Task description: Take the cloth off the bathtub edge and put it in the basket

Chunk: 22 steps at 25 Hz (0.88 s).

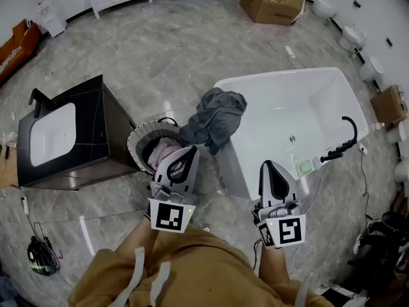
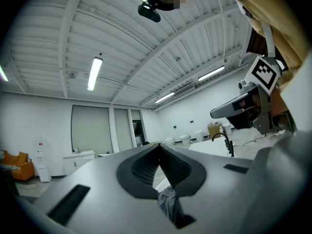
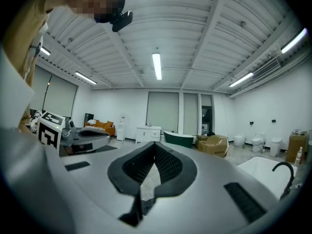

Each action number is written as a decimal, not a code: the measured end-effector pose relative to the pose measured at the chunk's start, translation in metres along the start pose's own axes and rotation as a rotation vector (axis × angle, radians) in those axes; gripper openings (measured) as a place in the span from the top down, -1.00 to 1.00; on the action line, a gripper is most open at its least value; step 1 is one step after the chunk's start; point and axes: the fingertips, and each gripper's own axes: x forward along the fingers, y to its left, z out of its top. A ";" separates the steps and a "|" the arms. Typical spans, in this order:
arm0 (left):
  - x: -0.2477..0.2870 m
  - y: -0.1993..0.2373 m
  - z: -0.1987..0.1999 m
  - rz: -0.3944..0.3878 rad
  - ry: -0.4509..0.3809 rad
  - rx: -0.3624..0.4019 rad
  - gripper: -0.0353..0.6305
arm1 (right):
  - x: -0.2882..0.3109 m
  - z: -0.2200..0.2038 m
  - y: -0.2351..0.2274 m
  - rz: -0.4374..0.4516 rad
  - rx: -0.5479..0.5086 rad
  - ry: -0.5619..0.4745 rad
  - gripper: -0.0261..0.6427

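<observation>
— What are the two claws doing?

— Both are clenched. In its own view the left gripper point(image 2: 159, 145) has its ribbed pads meeting at the tip, with nothing pinched between them. The right gripper point(image 3: 155, 144) looks the same: jaws together, empty.

— What shows past the left one's jaws?

— In the gap lower down there's a bit of the grey cloth point(image 2: 168, 201), lying beyond the jaws, not held by them.

— And from the head view?

— The person holds both grippers out in front. The left gripper point(image 1: 188, 149) points at the near end of the cloth point(image 1: 217, 115), with its tip just beside the hanging folds. I can't tell whether it touches them. The right gripper point(image 1: 267, 165) is apart from the cloth, over the near rim of the bathtub point(image 1: 281, 75).

— So where is the cloth?

— Bunched up on the corner of the white bathtub, draped over its edge, with the lower end hanging towards the basket point(image 1: 135, 139). The basket stands on the floor, right beside that corner, between the tub and a black sink cabinet point(image 1: 96, 117). There's something pink point(image 1: 163, 151) already inside it.

— Anything else around?

— A black tap point(image 1: 348, 133) on the far side of the tub and a cardboard box point(image 1: 271, 2) further off on the marble floor point(image 1: 166, 56).
</observation>
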 end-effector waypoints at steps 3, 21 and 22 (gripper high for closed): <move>0.031 0.027 -0.009 -0.021 -0.014 -0.003 0.88 | 0.043 0.008 -0.002 -0.002 -0.025 0.000 0.91; 0.133 0.099 -0.042 -0.081 -0.051 -0.050 0.88 | 0.134 0.017 -0.039 -0.126 -0.095 0.085 0.91; 0.137 0.099 -0.042 -0.076 -0.052 -0.051 0.88 | 0.138 0.017 -0.042 -0.122 -0.094 0.086 0.91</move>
